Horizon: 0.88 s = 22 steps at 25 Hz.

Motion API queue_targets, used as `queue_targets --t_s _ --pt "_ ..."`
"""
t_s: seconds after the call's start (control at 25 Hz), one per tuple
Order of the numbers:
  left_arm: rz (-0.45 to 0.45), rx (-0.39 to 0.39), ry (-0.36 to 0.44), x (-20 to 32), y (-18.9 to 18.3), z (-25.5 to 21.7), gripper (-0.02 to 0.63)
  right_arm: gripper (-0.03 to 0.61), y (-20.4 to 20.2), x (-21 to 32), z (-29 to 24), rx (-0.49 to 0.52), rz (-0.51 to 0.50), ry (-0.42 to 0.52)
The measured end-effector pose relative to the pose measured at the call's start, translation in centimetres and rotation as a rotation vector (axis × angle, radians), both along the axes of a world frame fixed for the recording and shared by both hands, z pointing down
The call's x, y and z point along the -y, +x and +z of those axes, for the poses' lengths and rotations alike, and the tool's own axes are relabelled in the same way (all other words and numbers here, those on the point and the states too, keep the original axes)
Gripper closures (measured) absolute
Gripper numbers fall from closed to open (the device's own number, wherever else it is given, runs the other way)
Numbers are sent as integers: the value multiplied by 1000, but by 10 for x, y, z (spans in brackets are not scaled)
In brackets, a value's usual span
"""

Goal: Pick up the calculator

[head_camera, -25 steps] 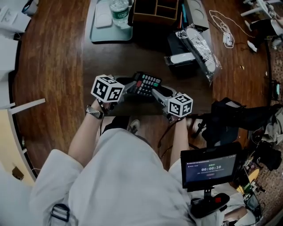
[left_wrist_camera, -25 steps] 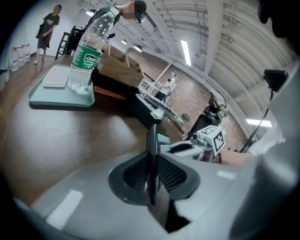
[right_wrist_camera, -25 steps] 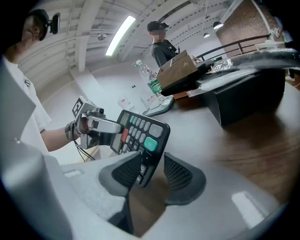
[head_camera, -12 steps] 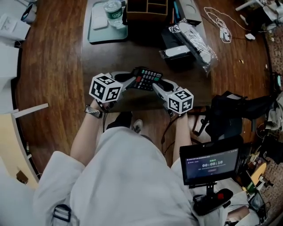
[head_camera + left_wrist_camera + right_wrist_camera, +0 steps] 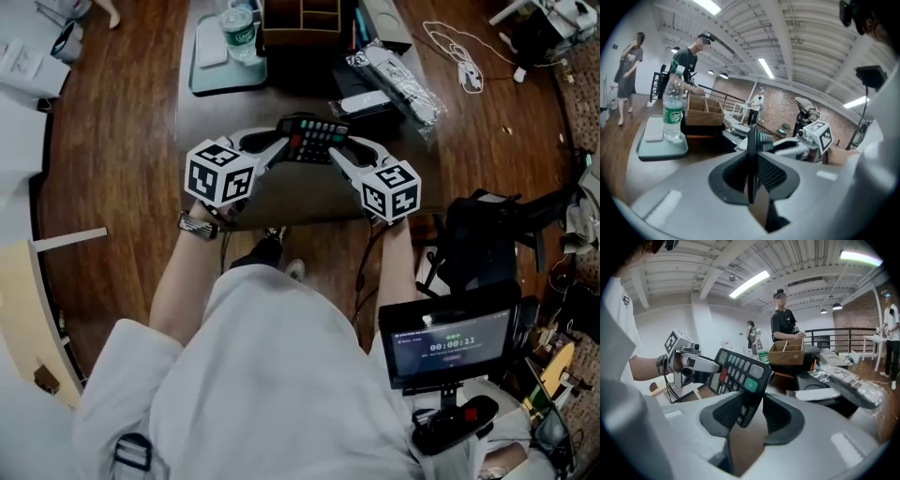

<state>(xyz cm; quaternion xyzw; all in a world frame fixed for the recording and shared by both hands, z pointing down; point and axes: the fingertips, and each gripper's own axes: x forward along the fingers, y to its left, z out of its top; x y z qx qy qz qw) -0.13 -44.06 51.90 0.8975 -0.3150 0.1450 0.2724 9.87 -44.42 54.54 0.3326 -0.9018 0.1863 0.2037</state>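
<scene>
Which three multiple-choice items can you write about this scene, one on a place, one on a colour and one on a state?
1. Where does the water bottle stand?
A. on the green tray
B. on top of the calculator
C. on the floor

2. What colour is the large plus key of the calculator?
A. yellow
B. green
C. white

3. In what state is the left gripper?
A. open and empty
B. shut on the bottle
C. shut on the calculator

Answers:
1 A: the bottle's base rests on the tray.
2 B: the right gripper view shows the key green.
3 C: the left gripper view shows the calculator edge-on, with the pads pressing it from both sides.
</scene>
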Motion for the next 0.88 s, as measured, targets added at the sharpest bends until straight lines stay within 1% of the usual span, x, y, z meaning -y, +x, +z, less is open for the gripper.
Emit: queue_targets --t_s 0.2,0.32,0.52,0.76,0.88 --pt "11 3 125 -5 6 -44 558 437 6 -3 -45 1 25 89" --pt "20 -9 201 -13 10 -66 558 437 12 -10 -70 -6 37 174" --pt "41 -10 360 -30 16 -103 558 437 18 -26 -109 -17 66 308" --pt "51 6 501 -51 22 -142 558 437 24 -44 -148 -9 85 405" --pt "52 10 548 -60 26 -157 558 437 27 -53 -163 -1 91 444"
